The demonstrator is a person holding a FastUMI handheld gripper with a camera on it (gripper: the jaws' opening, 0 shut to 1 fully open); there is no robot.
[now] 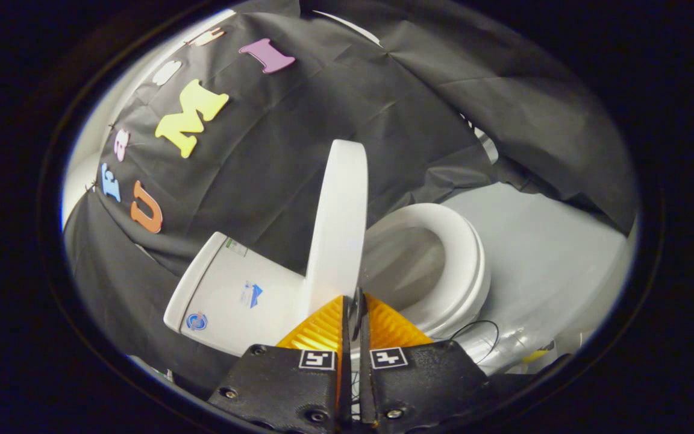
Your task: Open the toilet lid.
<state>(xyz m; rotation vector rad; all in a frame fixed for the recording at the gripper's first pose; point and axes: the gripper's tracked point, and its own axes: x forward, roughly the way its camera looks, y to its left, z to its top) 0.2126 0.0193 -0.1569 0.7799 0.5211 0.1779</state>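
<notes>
The white toilet appears tilted in my view. Its lid [338, 223] stands raised, edge-on to me, between the tank [238, 295] and the seat ring [461, 265], and the bowl [404, 265] lies uncovered. My gripper [354, 304] is just in front of the lid's near edge. The orange fingers [323, 328] are shut, pressed together with only a thin dark slit between them. They hold nothing. The fingertips sit at or against the lid's edge, and I cannot tell whether they touch it.
Black cloth hangs behind the toilet and over its far side. A pale floor [552, 253] spreads beyond the seat. A thin black cable loop [479, 328] lies by the bowl's base, close to the gripper's right body.
</notes>
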